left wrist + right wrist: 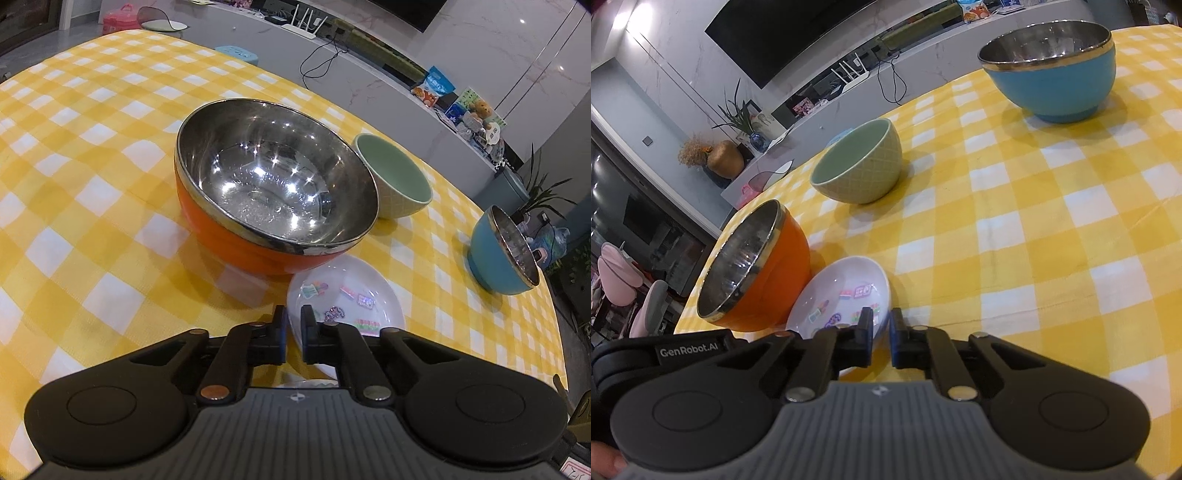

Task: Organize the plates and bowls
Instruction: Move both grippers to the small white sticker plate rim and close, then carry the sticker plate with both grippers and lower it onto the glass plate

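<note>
A white plate with cartoon stickers [343, 295] [846, 291] lies on the yellow checked tablecloth, touching a big orange bowl with a steel inside [273, 184] [753, 269]. My left gripper [294, 319] is shut on the plate's near rim, one finger inside and one outside. My right gripper [881, 321] is shut on the plate's opposite rim in the same way. A green ceramic bowl [395, 177] [860, 166] stands behind the orange bowl. A blue bowl with a steel inside [506, 251] [1052, 70] stands farther off, upright.
The table [92, 184] [1052, 229] is covered by the checked cloth; its far edge drops to a grey counter [369, 74] with cables and boxes. The left gripper's body [661, 350] shows at the left in the right wrist view.
</note>
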{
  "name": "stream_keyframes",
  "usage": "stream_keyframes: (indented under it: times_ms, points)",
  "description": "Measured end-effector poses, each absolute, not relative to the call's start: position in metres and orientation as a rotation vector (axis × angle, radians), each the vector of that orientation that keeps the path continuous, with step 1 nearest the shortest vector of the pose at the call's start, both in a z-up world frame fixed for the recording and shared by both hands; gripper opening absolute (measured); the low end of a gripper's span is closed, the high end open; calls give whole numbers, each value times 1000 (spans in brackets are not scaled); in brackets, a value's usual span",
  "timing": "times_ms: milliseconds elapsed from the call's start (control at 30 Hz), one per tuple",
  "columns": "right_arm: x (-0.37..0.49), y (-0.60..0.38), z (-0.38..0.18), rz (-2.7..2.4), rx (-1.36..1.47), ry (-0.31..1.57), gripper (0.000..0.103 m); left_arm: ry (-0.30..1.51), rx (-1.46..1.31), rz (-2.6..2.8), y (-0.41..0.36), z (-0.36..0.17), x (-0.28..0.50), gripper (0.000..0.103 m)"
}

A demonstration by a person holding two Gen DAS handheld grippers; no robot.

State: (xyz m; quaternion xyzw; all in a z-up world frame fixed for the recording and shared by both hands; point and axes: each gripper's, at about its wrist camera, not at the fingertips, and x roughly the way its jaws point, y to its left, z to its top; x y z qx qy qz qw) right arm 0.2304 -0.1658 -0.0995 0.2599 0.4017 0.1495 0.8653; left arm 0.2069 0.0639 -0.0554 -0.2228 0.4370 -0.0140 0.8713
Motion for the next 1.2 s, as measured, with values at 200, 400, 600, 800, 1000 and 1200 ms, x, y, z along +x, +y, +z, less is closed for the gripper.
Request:
stream_keyframes:
  times_ms: [200, 400, 600, 800, 1000, 1200]
  points:
    - [227, -174, -96, 301, 579, 829, 7, 894, -482, -55, 63, -52, 204, 5]
    - [217, -179, -87, 281, 591, 803, 6, 881, -479, -79, 57, -44, 197, 5]
    - [199, -188, -74, 272, 595, 780, 6, 905, -520, -101, 55, -36, 185, 5]
    - [180, -197, -53, 282, 601, 720, 6, 861, -509, -122, 49, -15, 167, 5]
    - [158, -200, -38, 330, 606, 714, 6, 868, -516, -127, 53, -3, 142, 5]
    - [131, -191, -46, 363, 613, 796, 6, 905, -508, -94, 64, -5, 112, 5]
